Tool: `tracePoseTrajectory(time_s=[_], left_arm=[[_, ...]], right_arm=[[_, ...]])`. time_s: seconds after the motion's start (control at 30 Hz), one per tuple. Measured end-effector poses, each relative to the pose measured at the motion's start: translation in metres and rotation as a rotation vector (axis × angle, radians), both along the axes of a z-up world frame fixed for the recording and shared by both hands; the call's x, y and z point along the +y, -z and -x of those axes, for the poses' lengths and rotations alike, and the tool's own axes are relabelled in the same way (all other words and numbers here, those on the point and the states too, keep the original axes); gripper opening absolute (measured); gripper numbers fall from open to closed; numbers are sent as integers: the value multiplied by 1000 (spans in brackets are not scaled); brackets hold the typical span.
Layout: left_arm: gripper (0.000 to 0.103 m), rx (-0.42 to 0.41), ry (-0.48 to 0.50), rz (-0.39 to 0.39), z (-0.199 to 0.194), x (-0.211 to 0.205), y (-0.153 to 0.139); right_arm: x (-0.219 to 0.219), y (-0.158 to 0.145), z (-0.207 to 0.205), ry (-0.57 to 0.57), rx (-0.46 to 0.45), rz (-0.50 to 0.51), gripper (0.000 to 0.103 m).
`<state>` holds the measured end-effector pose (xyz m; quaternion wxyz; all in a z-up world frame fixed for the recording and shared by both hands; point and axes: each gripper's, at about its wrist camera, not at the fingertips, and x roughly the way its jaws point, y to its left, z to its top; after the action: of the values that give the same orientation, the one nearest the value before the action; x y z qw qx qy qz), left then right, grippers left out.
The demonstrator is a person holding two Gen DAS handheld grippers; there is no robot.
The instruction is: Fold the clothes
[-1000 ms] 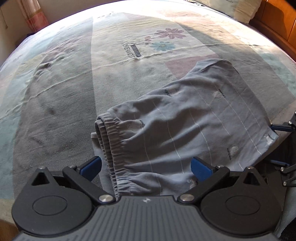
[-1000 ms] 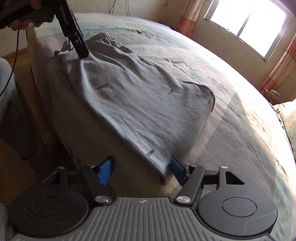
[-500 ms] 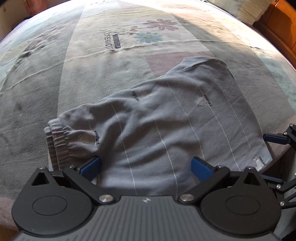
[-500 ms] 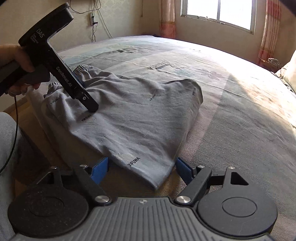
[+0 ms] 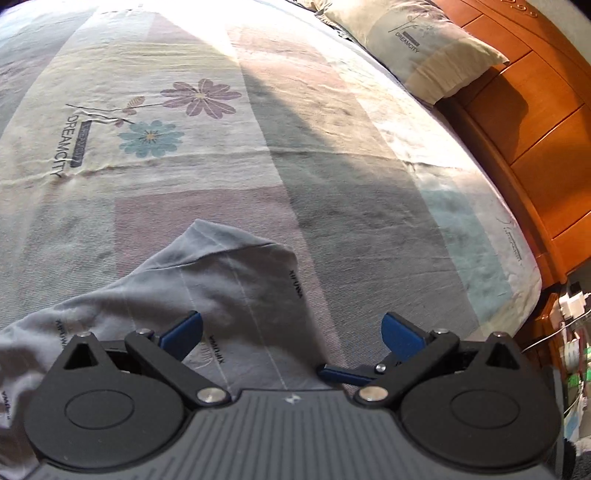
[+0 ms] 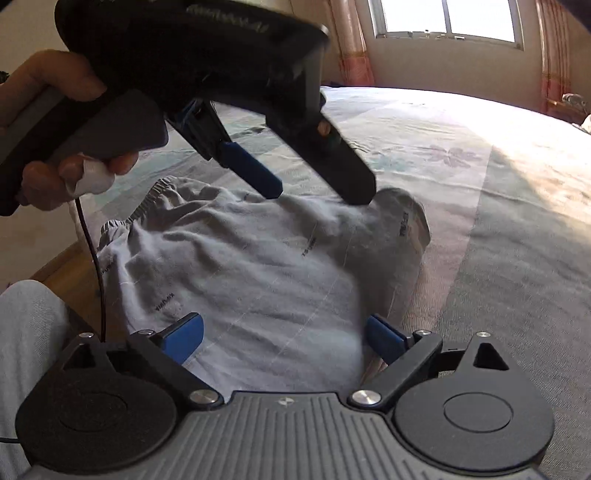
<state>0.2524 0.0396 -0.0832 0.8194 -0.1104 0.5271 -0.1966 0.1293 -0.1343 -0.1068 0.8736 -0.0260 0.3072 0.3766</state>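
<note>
bed sheet (image 5: 332,155) (floral print) sunlit | wooden headboard (image 5: 532,122) | pillow (image 5: 424,44) | curtained window (image 6: 447,18)

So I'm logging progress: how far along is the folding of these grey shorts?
Early. The grey shorts lie roughly flat on the bed, waistband showing, with no clear fold yet. In hand: both tools open, the left tool over the far leg, the right tool at the near edge. All folds remain.
</note>
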Motion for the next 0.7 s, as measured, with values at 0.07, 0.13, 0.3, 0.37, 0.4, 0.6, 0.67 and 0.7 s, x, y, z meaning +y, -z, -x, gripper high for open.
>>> tracePoseTrajectory(time_s=[0.07,0.13,0.3,0.37,0.4,0.6,0.67,0.7], left_arm=[[102,17,-2,67,-13,-11,4],[102,35,-4,133,-27,-22,9],[102,54,-72,246,-56,-35,19],[102,69,-76,243,-56,-36,14],[102,63,-60,237,-52,-37,9],[102,100,7,277,-29,-39,4],[102,104,-1,275,-31,-41,5],[102,106,-6,274,-32,-42,5]], right_arm=[[3,4,11,-41,-61,46,102],[13,6,17,-57,-110,121,103],[14,6,19,-59,-124,138,103],[12,5,19,-54,-120,140,103],[12,5,19,-47,-117,143,103],[4,4,13,24,-52,124,103],[2,3,12,42,-45,123,103],[2,3,13,45,-47,125,103]])
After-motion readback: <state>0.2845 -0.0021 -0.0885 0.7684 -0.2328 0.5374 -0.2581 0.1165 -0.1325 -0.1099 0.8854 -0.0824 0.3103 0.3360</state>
